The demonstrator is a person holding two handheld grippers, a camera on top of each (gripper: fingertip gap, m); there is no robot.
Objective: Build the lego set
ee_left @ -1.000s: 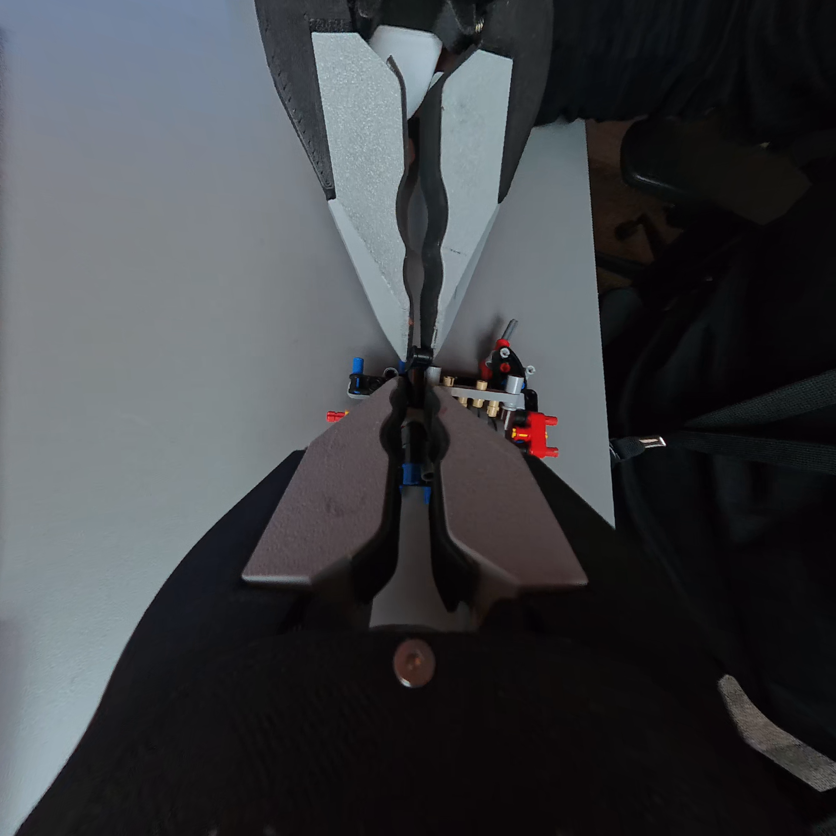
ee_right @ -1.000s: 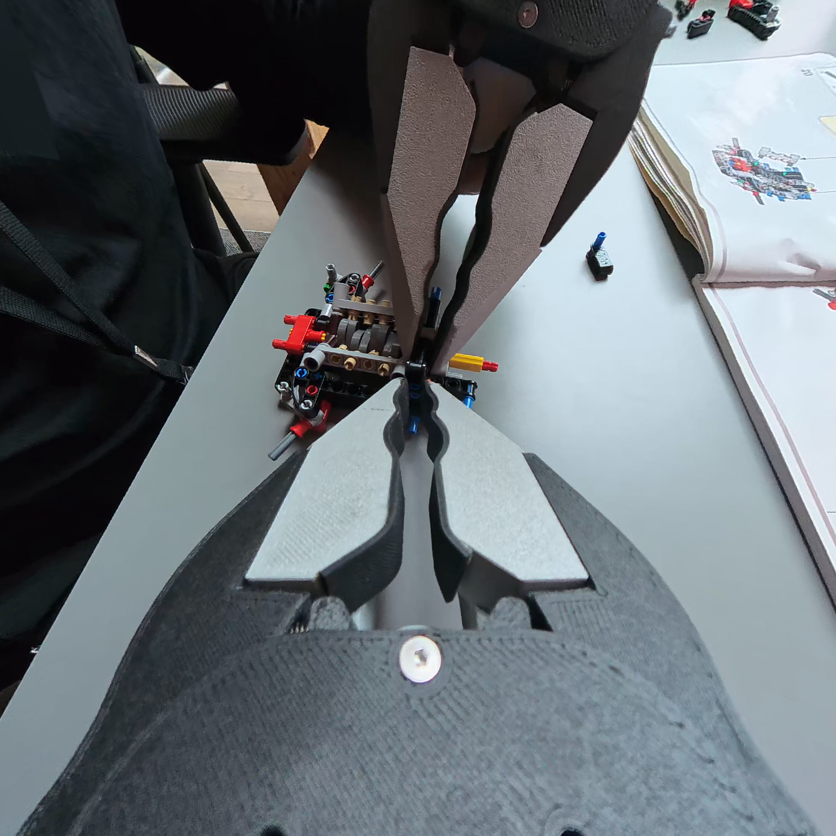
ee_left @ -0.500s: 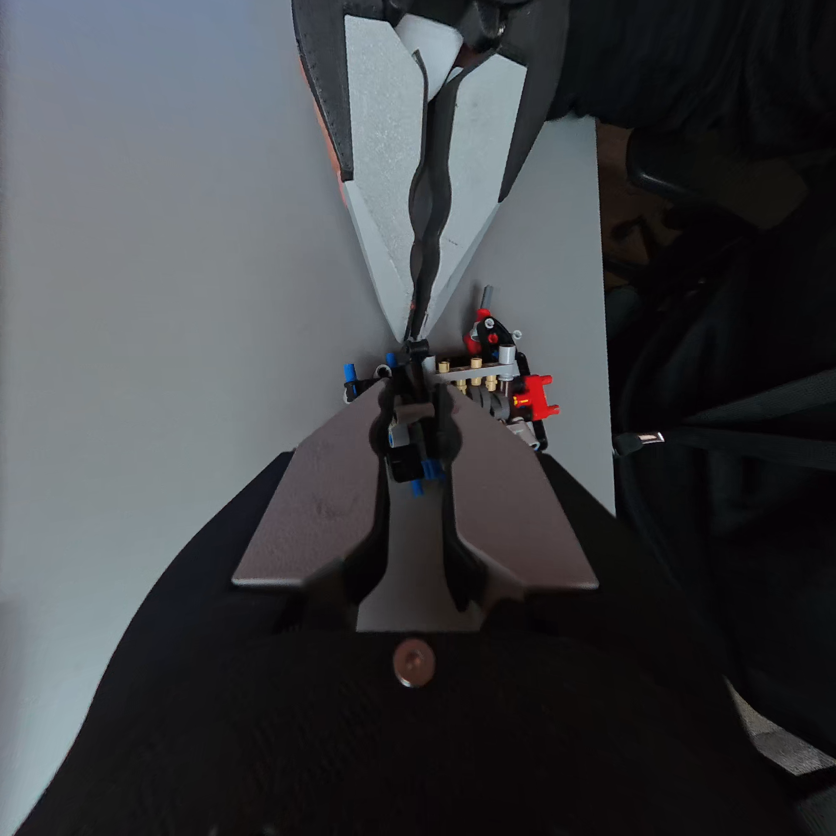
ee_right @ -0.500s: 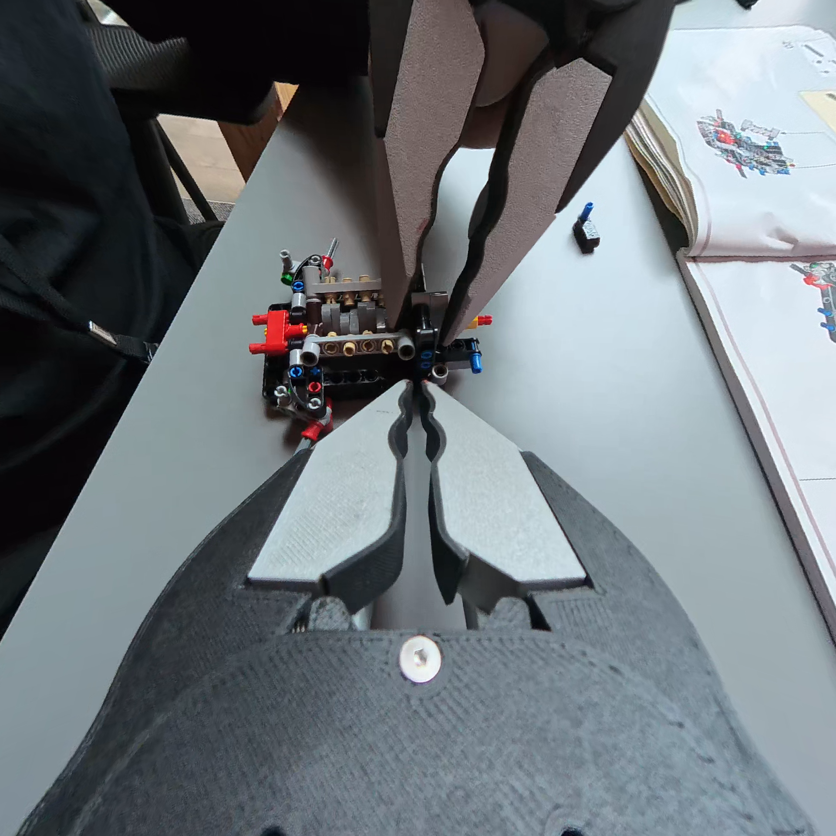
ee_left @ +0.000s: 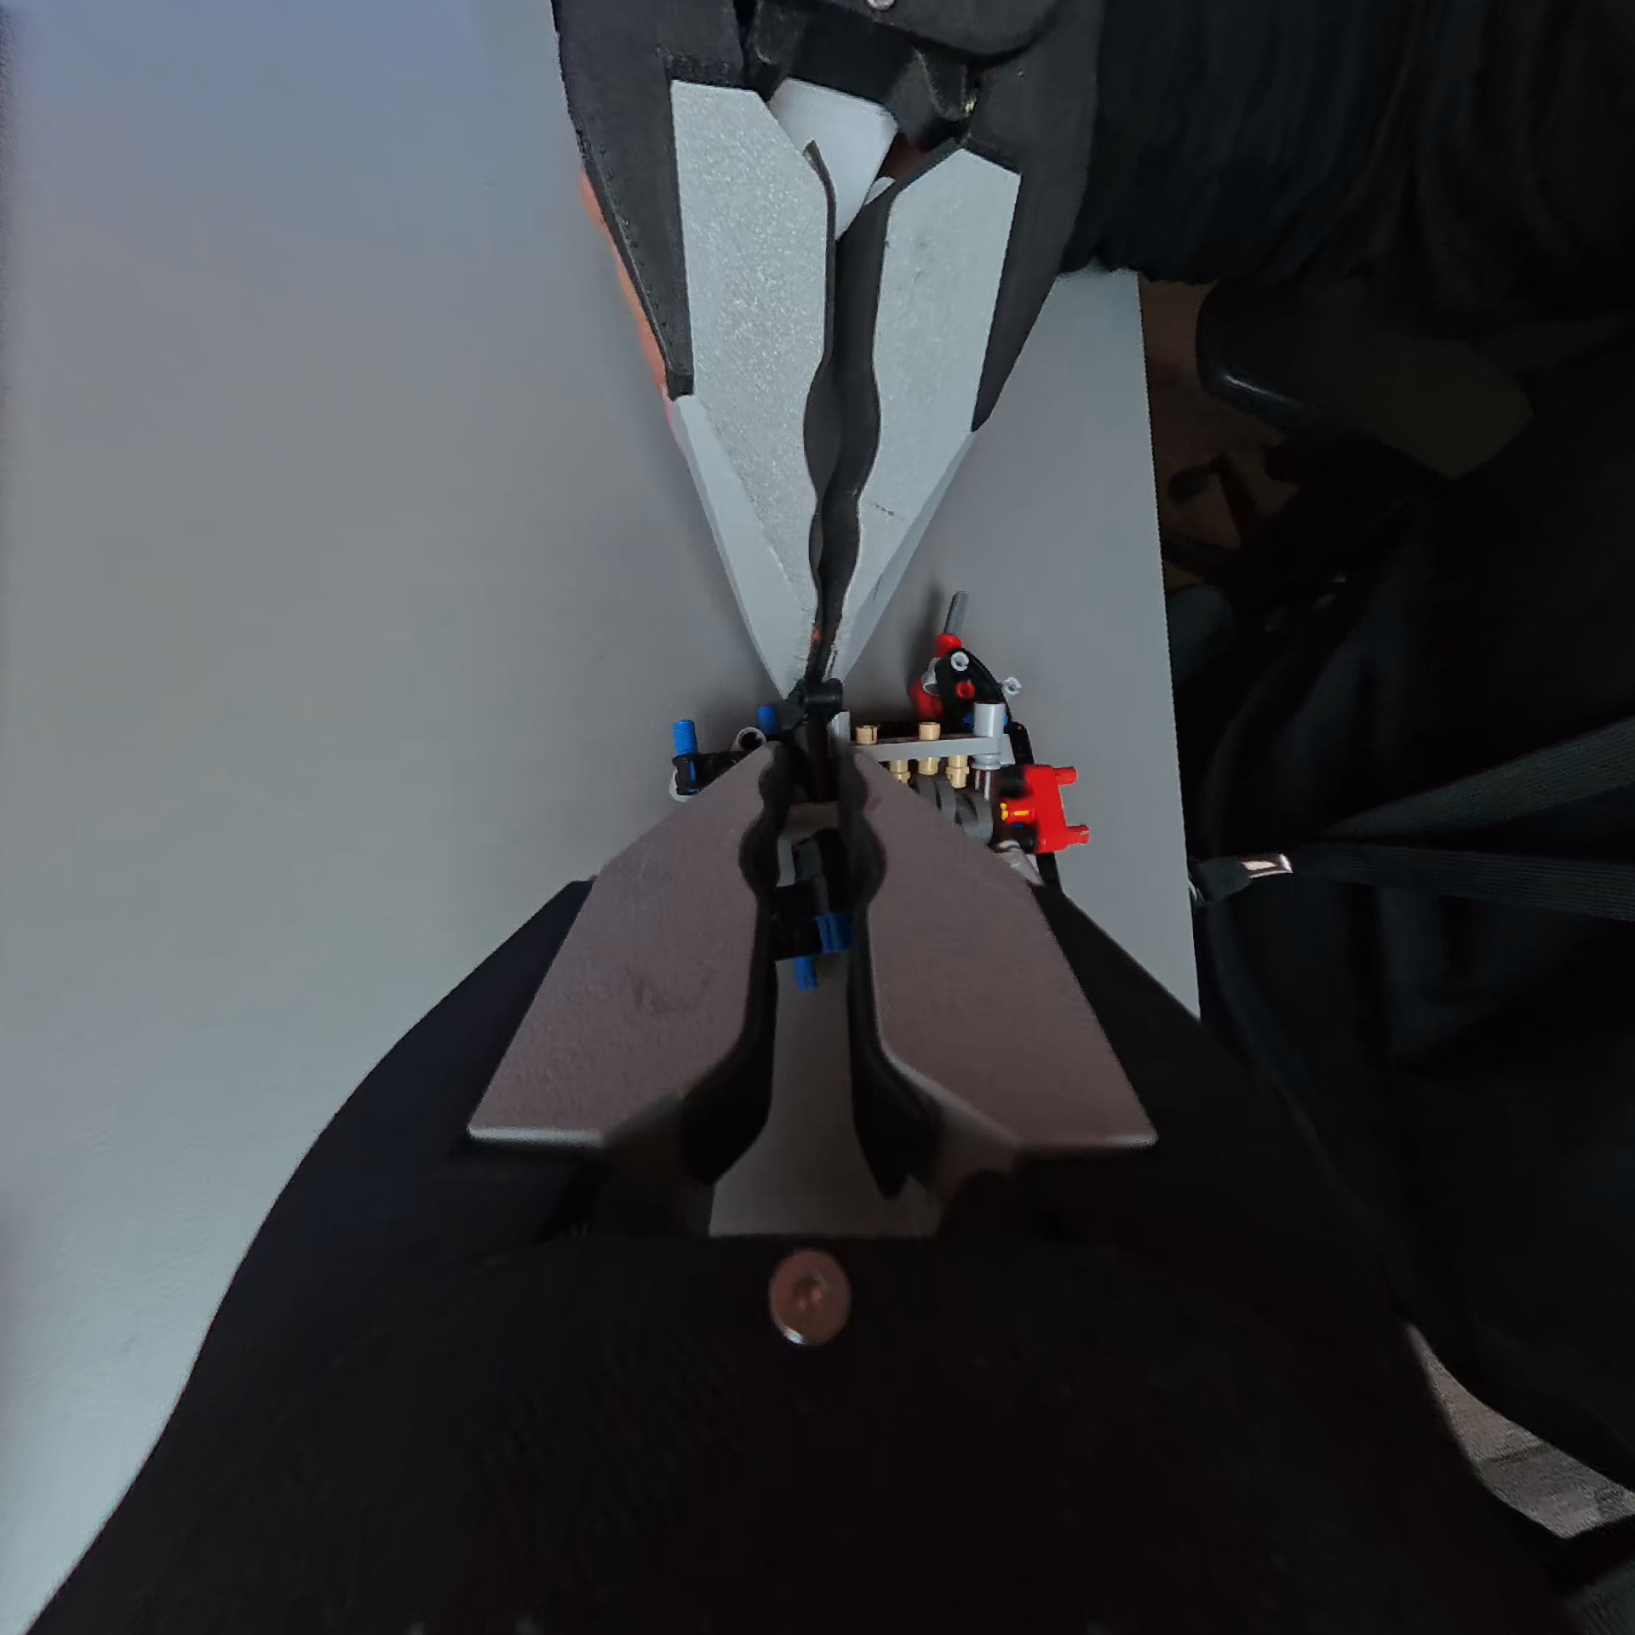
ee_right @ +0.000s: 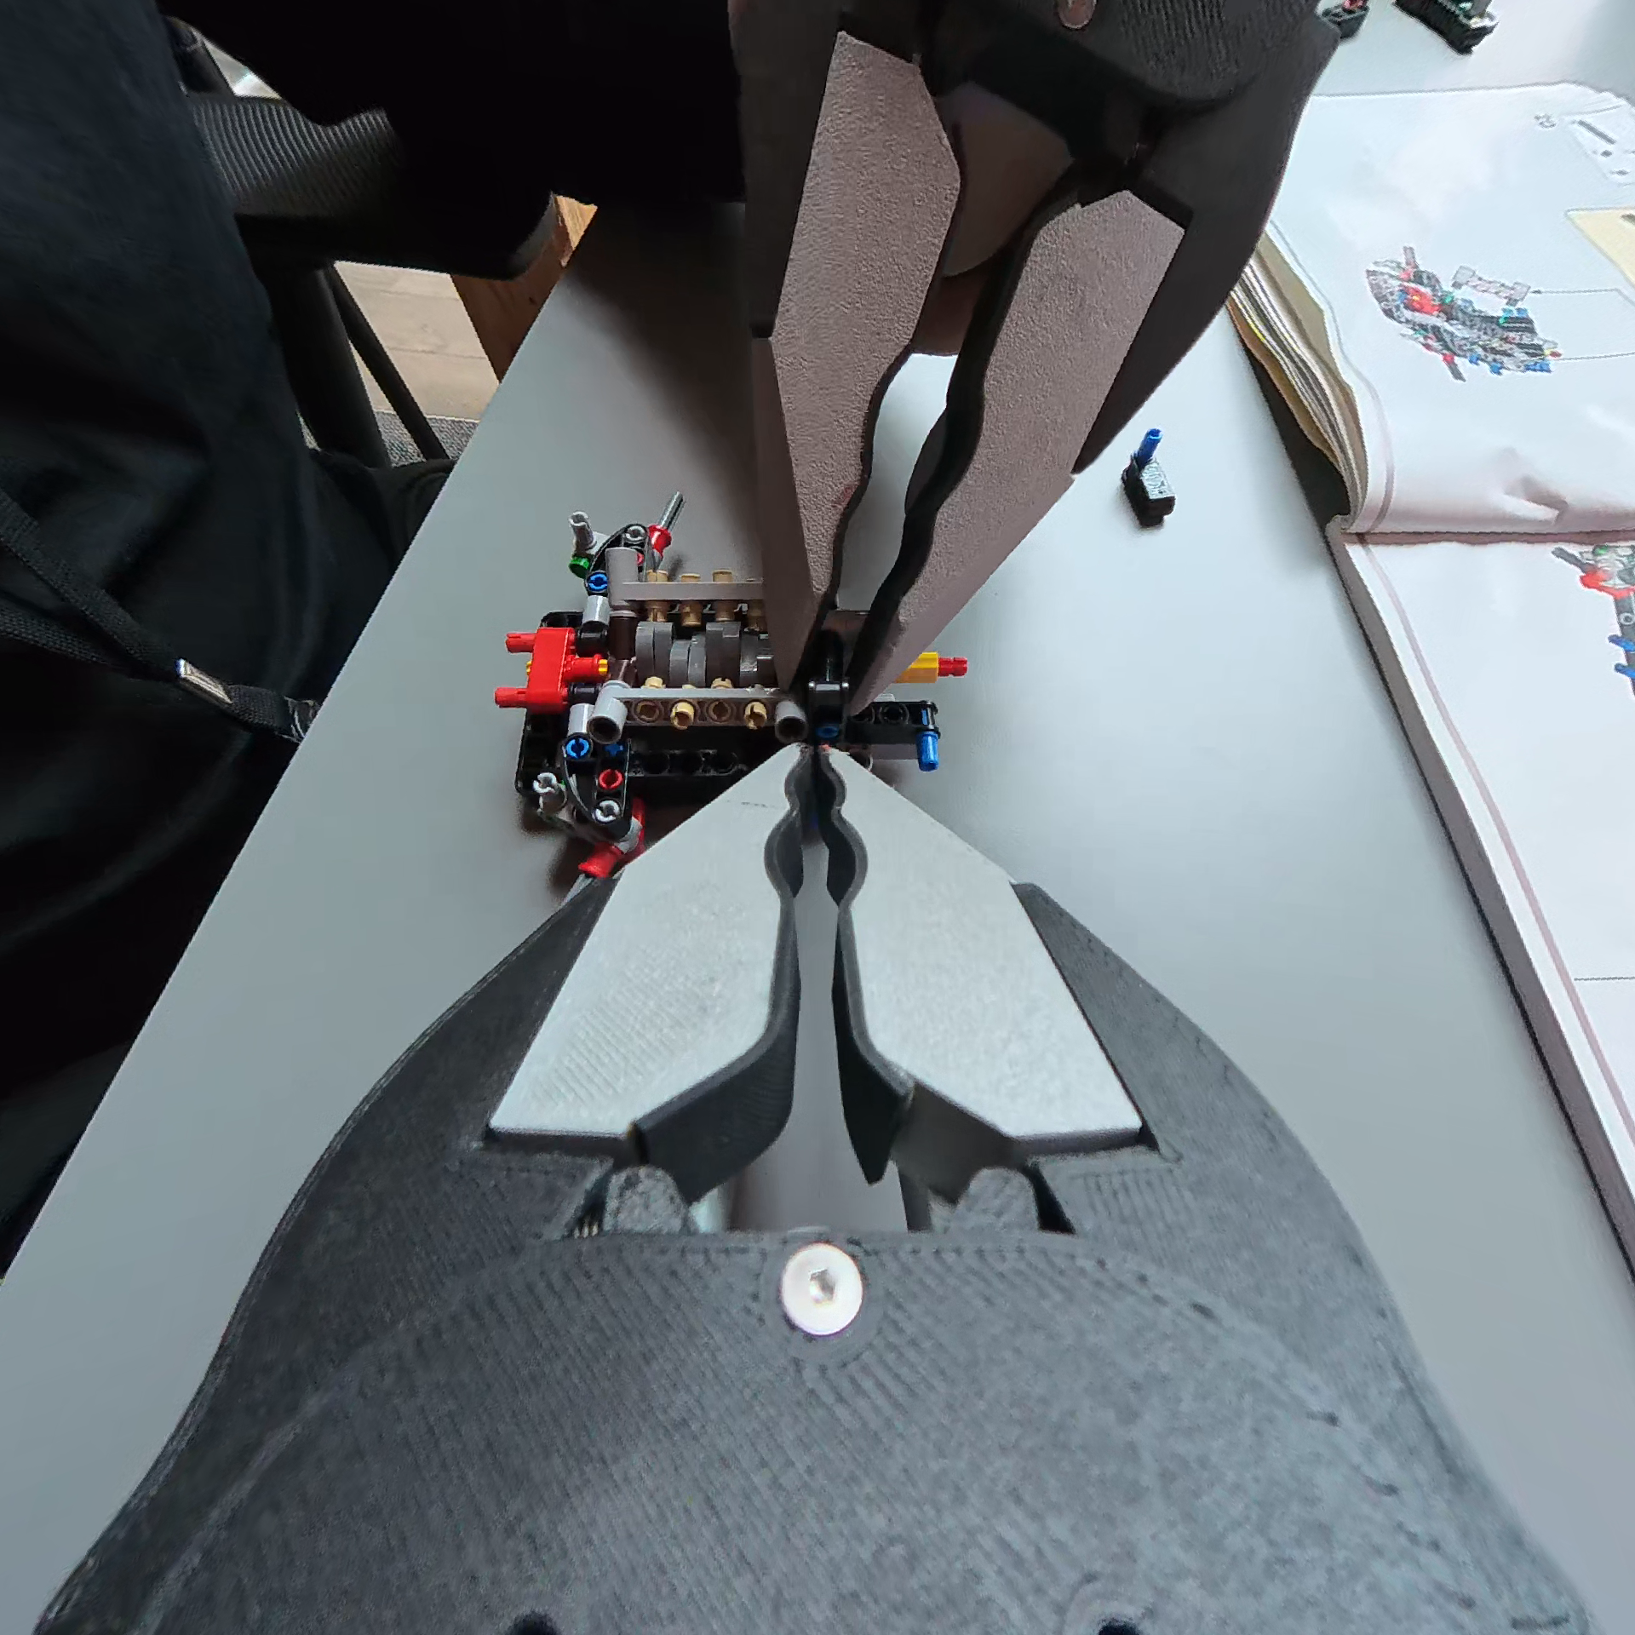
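Right wrist view: right hand-held gripper (ee_right: 816, 761), reopened half a second ago, is pinched shut again beside the lego assembly (ee_right: 699, 699) on the tabletop (ee_right: 1150, 840), where left hand-held gripper (ee_right: 827, 672) clamps a black connector (ee_right: 829, 694), suggesting seating continues.

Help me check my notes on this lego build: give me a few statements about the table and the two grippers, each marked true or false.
1. The lego model sits on the grey table. True.
2. An open instruction booklet lies beside the model. True.
3. The left gripper is wide open and holds nothing. False: its fingers are closed on the model's black end.
4. The red piece lies loose next to the booklet. False: it is attached to the model.
5. A small black piece with a blue pin lies apart from the model. True.
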